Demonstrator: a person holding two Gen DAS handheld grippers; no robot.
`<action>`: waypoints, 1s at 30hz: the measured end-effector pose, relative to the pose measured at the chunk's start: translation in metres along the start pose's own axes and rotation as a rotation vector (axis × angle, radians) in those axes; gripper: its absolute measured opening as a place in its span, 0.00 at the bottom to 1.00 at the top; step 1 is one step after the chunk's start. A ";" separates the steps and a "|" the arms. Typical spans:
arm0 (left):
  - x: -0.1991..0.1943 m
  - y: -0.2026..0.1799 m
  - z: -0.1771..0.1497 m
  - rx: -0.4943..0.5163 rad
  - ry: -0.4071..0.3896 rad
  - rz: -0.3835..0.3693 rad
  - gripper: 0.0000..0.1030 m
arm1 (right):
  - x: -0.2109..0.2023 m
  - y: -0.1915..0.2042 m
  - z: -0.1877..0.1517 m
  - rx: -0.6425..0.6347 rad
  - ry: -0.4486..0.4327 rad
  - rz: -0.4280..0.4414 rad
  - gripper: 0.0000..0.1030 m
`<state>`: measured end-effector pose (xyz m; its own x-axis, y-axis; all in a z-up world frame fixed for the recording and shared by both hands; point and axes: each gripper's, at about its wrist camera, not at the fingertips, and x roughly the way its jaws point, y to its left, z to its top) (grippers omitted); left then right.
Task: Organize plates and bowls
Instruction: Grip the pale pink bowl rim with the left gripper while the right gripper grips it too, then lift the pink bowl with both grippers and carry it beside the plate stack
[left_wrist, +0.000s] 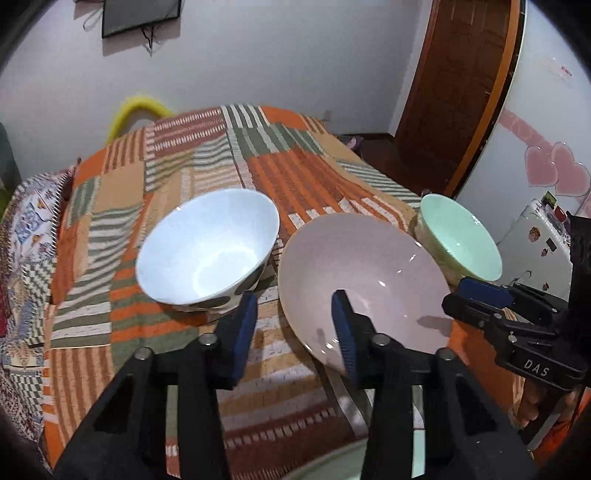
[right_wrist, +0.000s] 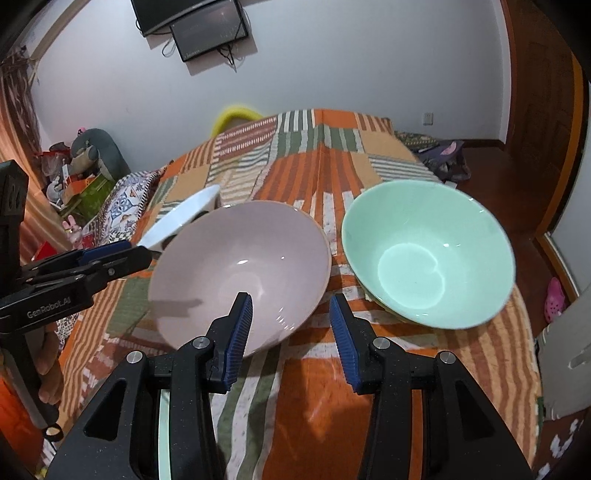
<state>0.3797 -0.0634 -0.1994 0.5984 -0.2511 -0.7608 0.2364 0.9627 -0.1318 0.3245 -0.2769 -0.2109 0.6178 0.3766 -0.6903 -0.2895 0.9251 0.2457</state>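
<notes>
A pink bowl (left_wrist: 369, 266) (right_wrist: 236, 266) sits in the middle of a striped patchwork cover. My left gripper (left_wrist: 295, 325) straddles the bowl's left rim, one finger inside and one outside, with a clear gap to the pads, so it is open. My right gripper (right_wrist: 290, 325) straddles the right rim the same way and is also open. Each gripper shows side-on in the other view, the right gripper (left_wrist: 469, 291) and the left gripper (right_wrist: 125, 251). Left of the pink bowl stands a white bowl with dark spots (left_wrist: 207, 243) (right_wrist: 184, 218). A mint green bowl (left_wrist: 458, 236) (right_wrist: 428, 258) stands to its right.
The patchwork cover (left_wrist: 184, 162) drops off at the right to a wooden floor (right_wrist: 517, 206). A patterned cushion (left_wrist: 26, 236) lies at the left edge. A pale green rim (right_wrist: 162, 435) shows under my grippers. A white appliance with magnets (left_wrist: 535, 243) stands at the right.
</notes>
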 end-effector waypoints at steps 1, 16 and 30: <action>0.007 0.002 0.001 -0.010 0.015 -0.013 0.30 | 0.002 -0.001 0.000 -0.001 0.006 -0.003 0.39; 0.030 0.004 -0.003 -0.010 0.047 -0.030 0.13 | 0.018 -0.011 -0.004 0.046 0.055 0.021 0.22; -0.027 -0.011 -0.017 0.006 -0.002 -0.018 0.13 | -0.020 0.011 -0.004 -0.014 0.007 -0.007 0.20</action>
<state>0.3485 -0.0654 -0.1882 0.5953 -0.2685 -0.7573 0.2517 0.9574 -0.1416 0.3063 -0.2742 -0.1971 0.6150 0.3694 -0.6966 -0.2954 0.9271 0.2309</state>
